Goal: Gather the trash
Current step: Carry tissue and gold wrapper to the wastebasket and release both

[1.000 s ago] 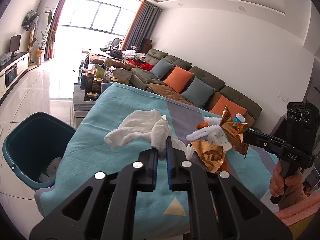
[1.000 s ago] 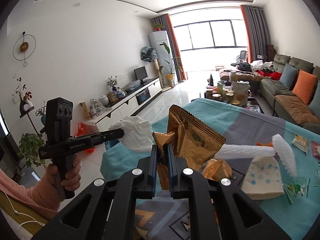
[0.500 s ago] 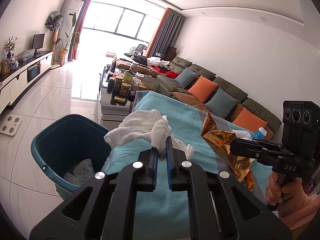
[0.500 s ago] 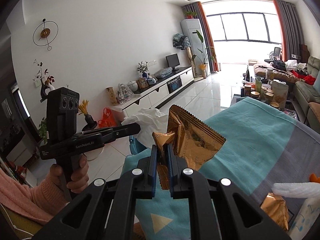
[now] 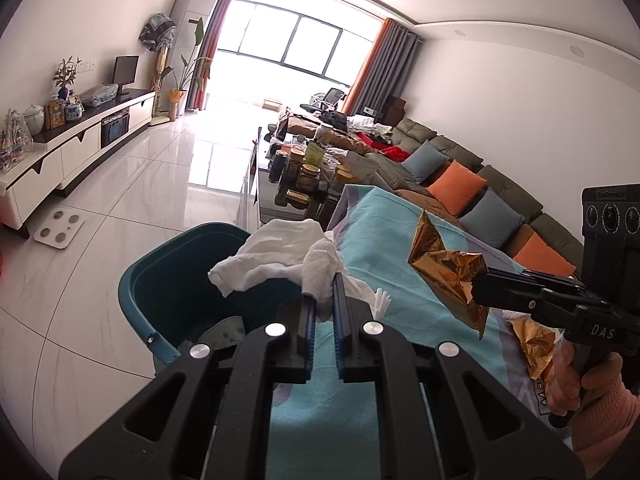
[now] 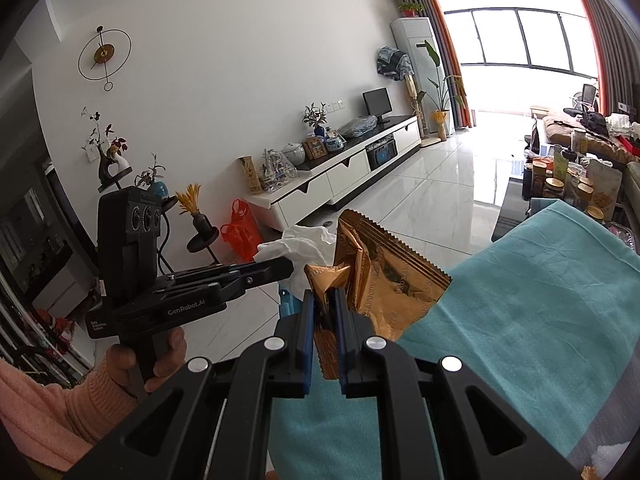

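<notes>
Glossy white floor tiles [image 5: 120,208] run to the bright window, and up close a counter under a soft teal cloth [image 5: 372,240] fills the foreground. Left claw [image 5: 323,292] is clamped tight on one crumpled white tissue [image 5: 280,256], a limp, wrinkled wad hanging over the rim of the round teal plastic bin [image 5: 160,280] at about 9 o'clock from the counter's corner. Over in the right-wrist view, the right claw [image 6: 323,308] is pinched shut on one gold foil wrapper [image 6: 384,280], shiny, creased, with a sawtooth edge along its top. That wrapper hangs above the cloth's near edge, at 3 o'clock from the tissue. From the left camera, a second scrap of gold foil [image 5: 532,344] lies on the cloth under the right claw, at roughly 4 o'clock. Two claws, two pieces held, one bin. A hand [image 6: 160,356] in a fuzzy pink sleeve [image 6: 44,408] grips the left handle.
</notes>
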`<control>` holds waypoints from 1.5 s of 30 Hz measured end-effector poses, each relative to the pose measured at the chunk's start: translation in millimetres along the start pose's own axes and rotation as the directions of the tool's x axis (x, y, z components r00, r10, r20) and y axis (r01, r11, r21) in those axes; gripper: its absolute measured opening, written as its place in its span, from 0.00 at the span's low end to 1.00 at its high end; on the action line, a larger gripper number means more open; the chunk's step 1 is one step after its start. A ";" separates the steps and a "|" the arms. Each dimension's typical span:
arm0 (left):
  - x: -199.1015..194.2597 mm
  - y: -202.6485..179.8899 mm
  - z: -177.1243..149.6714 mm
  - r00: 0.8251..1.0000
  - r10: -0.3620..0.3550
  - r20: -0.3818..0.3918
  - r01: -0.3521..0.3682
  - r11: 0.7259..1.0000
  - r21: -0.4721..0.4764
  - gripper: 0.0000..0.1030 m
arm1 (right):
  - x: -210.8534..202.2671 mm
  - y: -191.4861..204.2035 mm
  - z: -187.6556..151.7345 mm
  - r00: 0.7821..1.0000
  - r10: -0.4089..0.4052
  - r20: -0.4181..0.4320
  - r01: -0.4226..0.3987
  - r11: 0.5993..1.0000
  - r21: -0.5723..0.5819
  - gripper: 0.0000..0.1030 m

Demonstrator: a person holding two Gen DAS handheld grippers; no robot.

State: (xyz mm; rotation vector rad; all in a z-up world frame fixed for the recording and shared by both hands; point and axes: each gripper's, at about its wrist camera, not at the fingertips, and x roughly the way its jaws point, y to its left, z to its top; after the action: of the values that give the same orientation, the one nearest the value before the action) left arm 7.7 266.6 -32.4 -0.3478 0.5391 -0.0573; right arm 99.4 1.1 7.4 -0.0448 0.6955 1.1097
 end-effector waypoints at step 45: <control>89.9 79.2 -19.3 0.965 0.176 -0.197 -0.205 0.969 -0.139 0.18 | 175.8 -28.9 35.0 0.964 0.025 -0.264 0.026 0.982 0.187 0.17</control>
State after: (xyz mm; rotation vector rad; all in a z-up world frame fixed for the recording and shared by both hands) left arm 72.0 322.2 -119.0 -0.4468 0.7600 0.1423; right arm 186.1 141.9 -67.6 -0.0319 1.0397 1.0421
